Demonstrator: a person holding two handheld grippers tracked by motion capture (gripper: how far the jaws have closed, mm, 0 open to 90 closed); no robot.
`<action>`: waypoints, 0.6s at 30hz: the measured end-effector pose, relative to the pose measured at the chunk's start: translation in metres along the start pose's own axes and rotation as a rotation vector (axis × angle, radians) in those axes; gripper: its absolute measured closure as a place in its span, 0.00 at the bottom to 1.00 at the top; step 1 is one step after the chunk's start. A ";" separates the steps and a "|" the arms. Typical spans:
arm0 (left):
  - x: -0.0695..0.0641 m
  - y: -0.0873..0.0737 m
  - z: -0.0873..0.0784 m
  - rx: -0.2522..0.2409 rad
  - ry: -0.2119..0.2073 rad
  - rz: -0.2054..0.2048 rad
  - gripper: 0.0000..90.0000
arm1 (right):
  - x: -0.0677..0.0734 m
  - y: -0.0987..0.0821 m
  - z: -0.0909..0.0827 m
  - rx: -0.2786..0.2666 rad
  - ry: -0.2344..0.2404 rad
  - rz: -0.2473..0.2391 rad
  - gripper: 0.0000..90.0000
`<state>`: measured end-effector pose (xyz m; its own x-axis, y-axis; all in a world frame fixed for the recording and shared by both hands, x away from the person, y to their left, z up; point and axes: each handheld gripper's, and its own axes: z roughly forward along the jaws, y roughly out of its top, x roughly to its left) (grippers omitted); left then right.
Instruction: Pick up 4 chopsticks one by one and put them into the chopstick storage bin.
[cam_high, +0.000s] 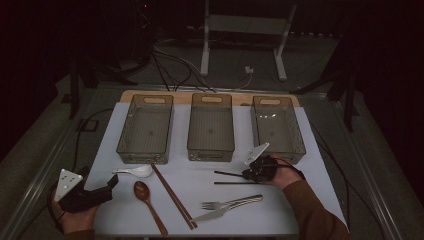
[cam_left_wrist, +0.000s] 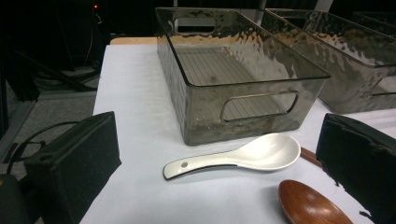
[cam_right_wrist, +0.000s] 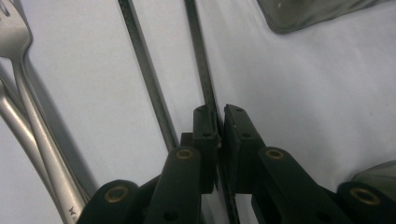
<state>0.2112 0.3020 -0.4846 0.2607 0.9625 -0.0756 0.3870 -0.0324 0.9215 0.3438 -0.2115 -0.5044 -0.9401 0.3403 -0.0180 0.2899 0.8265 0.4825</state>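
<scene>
Two thin black chopsticks lie on the white mat right of centre. My right gripper (cam_high: 246, 174) (cam_right_wrist: 219, 114) is shut on the right end of the far chopstick (cam_high: 227, 173) (cam_right_wrist: 200, 60), low at the mat. The near chopstick (cam_high: 232, 183) (cam_right_wrist: 144, 70) lies loose beside it. My left gripper (cam_high: 114, 181) (cam_left_wrist: 218, 126) rests at the mat's left front edge, jaws wide open with nothing between its pads (cam_left_wrist: 74, 163). Just ahead of it lie a white ceramic spoon (cam_high: 136, 171) (cam_left_wrist: 243, 156) and a wooden spoon (cam_high: 147, 200) (cam_left_wrist: 308, 203).
Three see-through grey bins stand in a row at the back: left bin (cam_high: 146, 127) (cam_left_wrist: 243, 70), middle bin (cam_high: 211, 126), right bin (cam_high: 277, 129) (cam_right_wrist: 317, 11). Brown chopsticks (cam_high: 172, 195) lie on a slant at centre. Two metal forks (cam_high: 230, 205) (cam_right_wrist: 18, 70) lie near the front edge.
</scene>
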 end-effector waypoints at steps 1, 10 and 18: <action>0.000 0.000 0.000 0.000 -0.001 0.001 0.01 | 0.000 0.000 0.000 0.004 -0.004 -0.001 0.93; -0.001 0.000 0.000 0.000 -0.001 0.001 0.01 | 0.006 0.003 -0.002 0.039 -0.029 0.038 0.95; -0.001 0.000 0.000 0.002 -0.002 0.002 0.01 | 0.006 0.002 -0.003 0.046 -0.024 0.046 0.94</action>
<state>0.2113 0.3011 -0.4845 0.2636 0.9618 -0.0742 0.3879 -0.0353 0.9210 0.3384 -0.2092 -0.5014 -0.9212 0.3887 -0.0178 0.3413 0.8292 0.4427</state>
